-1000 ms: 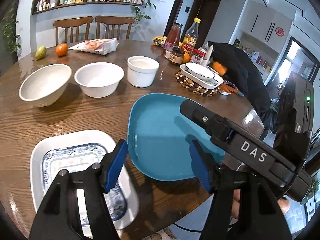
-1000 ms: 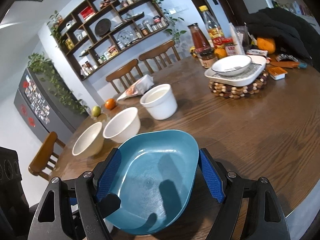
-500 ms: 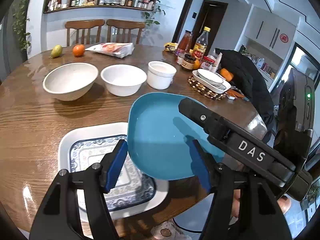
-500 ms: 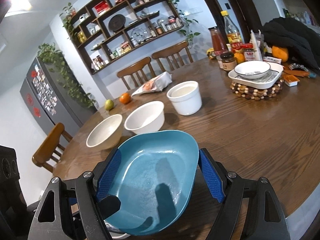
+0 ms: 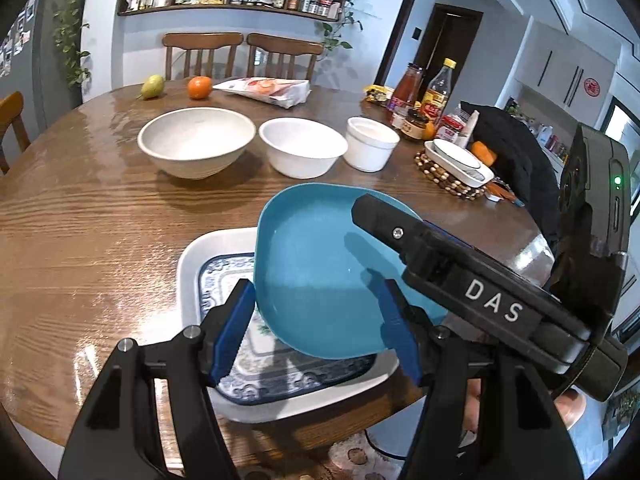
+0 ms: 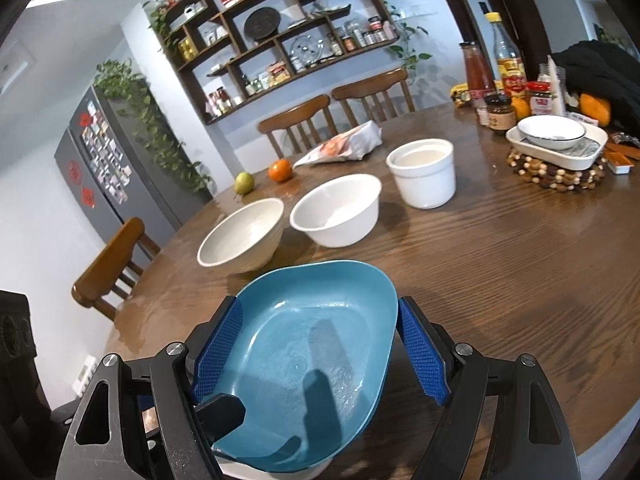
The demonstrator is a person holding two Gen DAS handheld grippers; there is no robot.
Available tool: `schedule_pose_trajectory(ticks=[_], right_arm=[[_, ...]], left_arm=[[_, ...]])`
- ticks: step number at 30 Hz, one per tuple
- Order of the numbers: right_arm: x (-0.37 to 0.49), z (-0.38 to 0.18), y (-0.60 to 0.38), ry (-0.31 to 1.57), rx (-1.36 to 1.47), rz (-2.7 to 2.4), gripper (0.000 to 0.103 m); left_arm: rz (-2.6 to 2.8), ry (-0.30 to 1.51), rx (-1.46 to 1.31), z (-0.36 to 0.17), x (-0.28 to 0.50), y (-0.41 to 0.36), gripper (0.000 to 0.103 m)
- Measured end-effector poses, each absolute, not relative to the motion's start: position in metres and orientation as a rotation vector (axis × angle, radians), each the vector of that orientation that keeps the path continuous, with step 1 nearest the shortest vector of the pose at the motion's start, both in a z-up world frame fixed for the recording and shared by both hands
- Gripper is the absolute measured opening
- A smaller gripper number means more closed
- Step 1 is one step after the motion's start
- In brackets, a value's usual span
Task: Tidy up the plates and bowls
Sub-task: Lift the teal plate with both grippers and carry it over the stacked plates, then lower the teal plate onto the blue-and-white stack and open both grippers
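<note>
Under the blue plate (image 5: pixel 320 272), only the left view showed the white patterned tray (image 5: pixel 192 264). Right gripper (image 6: pixel 320 360) clamped the plate's edges; left gripper (image 5: pixel 316 332) grip unclear.

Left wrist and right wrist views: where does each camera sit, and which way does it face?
Left wrist: on the left claw, facing down over the blue plate and patterned plate; the right claw and a hand show.
Right wrist: on the right claw, facing across the table to the bowls; its own claw holds the blue plate.
Shared: blue plate, bowls.
</note>
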State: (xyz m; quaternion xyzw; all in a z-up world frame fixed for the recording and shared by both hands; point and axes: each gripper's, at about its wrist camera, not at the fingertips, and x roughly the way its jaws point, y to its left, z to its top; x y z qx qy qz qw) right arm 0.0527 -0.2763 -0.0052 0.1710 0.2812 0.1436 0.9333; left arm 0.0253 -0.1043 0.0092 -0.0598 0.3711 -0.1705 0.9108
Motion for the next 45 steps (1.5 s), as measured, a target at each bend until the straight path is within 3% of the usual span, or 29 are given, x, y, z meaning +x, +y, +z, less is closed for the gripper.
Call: schedule_pose_trajectory(ticks=[45], right_arm=[[0.063,-0.025,-0.227,0.672,0.255,0.312,0.081]], left_arm=[[-0.329,0.822,-0.130,-0.011,0.025,-0.069,0.064]])
